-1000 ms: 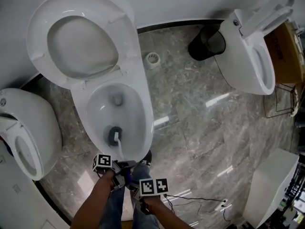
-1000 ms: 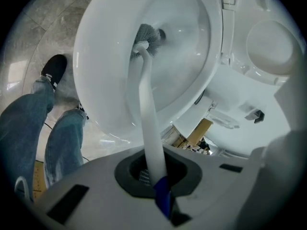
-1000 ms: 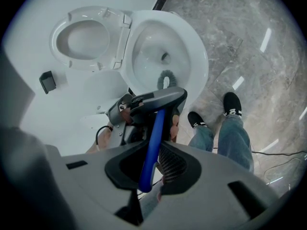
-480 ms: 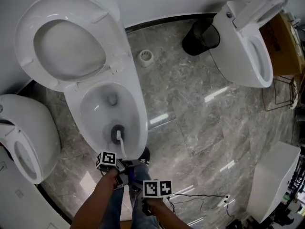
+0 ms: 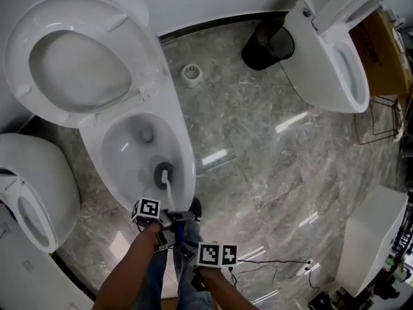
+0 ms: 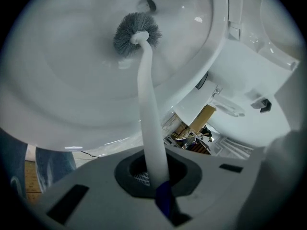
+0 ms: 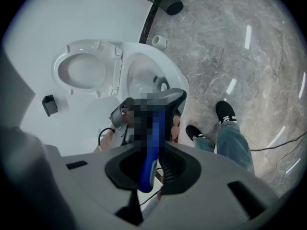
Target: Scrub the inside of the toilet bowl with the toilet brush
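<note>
While your left claw (image 6: 154,176) and right claw (image 7: 152,171) clamp the toilet brush (image 6: 146,99), its shaft points straight ahead into the toilet bowl (image 6: 62,80).

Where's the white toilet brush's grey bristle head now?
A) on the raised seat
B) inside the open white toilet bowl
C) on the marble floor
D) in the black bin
B: the grey bristle head sits inside the white toilet bowl, its handle clamped by the left gripper.

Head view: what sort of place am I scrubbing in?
Probably a showroom or test room, not a home bathroom: the nearest toilet, a second toilet and a third toilet share one marble-look floor, with loose cables lying about.
</note>
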Action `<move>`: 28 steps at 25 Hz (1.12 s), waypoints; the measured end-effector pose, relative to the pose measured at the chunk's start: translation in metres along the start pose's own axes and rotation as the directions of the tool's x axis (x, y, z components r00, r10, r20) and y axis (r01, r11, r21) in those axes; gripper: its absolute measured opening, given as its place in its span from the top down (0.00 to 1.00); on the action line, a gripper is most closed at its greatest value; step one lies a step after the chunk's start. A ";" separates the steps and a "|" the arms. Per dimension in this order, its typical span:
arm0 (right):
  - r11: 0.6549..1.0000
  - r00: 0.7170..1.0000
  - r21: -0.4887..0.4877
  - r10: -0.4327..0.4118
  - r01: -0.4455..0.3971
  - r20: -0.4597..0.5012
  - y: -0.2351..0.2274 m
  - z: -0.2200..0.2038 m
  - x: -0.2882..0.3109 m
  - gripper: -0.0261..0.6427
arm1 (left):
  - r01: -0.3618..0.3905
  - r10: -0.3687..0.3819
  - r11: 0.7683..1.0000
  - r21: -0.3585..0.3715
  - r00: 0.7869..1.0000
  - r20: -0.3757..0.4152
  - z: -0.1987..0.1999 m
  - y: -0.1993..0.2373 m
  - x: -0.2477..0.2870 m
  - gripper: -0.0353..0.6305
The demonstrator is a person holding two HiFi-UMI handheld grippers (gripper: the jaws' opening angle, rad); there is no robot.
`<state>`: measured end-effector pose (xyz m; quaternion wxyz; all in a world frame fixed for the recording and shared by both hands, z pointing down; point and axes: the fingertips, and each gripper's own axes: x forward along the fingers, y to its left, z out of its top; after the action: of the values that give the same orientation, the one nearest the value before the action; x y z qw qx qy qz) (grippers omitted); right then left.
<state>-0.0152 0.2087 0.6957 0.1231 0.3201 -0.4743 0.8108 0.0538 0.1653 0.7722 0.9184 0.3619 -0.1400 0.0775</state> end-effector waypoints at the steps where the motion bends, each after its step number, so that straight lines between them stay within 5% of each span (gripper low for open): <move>1: 1.000 1.000 0.006 0.004 -0.004 0.010 0.000 0.003 0.000 0.87 | 0.000 0.000 1.000 0.000 1.000 -0.008 0.001 -0.001 0.002 0.95; 9: 1.000 0.997 0.024 0.004 -0.006 0.073 0.001 0.024 -0.001 0.87 | -0.006 0.006 1.000 0.004 0.998 -0.064 0.004 -0.010 0.014 0.95; 28: 1.000 0.982 -0.011 0.014 -0.012 0.186 0.014 0.073 0.000 0.87 | -0.030 0.052 0.988 0.150 0.988 -0.145 0.033 -0.049 0.032 0.95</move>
<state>0.0074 0.1391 0.7112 0.0744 0.3908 -0.4899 0.7757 0.0895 0.1089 0.7738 0.8951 0.4192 -0.0726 0.1332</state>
